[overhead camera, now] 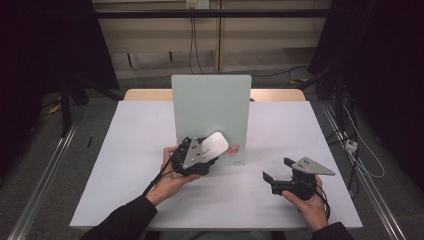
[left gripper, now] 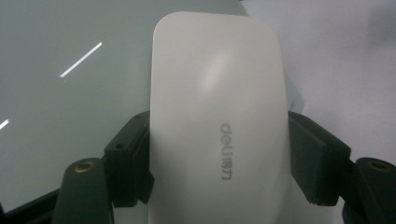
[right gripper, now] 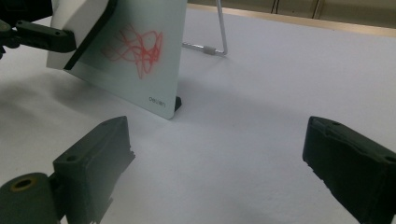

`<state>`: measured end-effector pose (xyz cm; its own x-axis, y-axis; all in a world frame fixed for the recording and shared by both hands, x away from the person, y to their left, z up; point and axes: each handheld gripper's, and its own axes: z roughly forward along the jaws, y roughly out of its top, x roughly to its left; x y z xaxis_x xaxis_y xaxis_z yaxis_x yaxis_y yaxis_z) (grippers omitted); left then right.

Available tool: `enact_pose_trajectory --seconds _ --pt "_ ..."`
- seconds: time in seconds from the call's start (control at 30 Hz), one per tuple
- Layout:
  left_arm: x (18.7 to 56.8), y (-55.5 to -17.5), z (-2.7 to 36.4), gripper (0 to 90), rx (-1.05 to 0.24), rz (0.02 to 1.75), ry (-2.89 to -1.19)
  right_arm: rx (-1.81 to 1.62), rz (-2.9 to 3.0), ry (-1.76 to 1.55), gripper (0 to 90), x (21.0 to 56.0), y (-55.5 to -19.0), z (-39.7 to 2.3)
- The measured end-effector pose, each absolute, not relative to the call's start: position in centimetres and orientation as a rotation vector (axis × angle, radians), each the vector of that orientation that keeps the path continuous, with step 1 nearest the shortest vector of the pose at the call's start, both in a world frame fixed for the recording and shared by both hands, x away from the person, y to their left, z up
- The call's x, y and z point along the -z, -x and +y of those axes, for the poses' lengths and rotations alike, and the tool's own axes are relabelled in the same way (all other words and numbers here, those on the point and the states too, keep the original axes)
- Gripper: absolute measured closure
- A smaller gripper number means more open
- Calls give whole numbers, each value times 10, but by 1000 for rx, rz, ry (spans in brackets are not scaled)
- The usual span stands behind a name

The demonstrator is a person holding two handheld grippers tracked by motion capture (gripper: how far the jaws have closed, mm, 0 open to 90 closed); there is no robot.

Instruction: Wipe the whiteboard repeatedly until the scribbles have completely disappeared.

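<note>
A white board eraser [overhead camera: 214, 145] marked "deli" [left gripper: 219, 116] is clamped between the jaws of my left gripper [overhead camera: 202, 150], which is shut on its two long sides. The eraser lies against the lower part of a pale glass board [overhead camera: 210, 117] that stands propped on the table [overhead camera: 140, 145]. A red scribble [overhead camera: 233, 149] [right gripper: 135, 46] sits on the board just right of the eraser [right gripper: 77, 23]. My right gripper [overhead camera: 276, 170] [right gripper: 219, 158] rests low at the right, open, with nothing between its fingers.
The board leans back on a thin metal stand [right gripper: 219, 39] with a small black foot [right gripper: 177, 103] at its lower corner. White tabletop stretches around both hands. Dark curtains and cables line the floor beyond the table.
</note>
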<state>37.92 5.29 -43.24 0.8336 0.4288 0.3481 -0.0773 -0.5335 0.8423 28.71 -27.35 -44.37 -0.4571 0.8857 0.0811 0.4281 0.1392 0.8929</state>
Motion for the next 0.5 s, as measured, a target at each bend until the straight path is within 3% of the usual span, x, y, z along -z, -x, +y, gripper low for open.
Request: enact_pose_trajectory --seconds 0.5 --pt "447 -372 7 302 -615 161 -2093 -1285 1947 -1253 77 443 -286 -274"
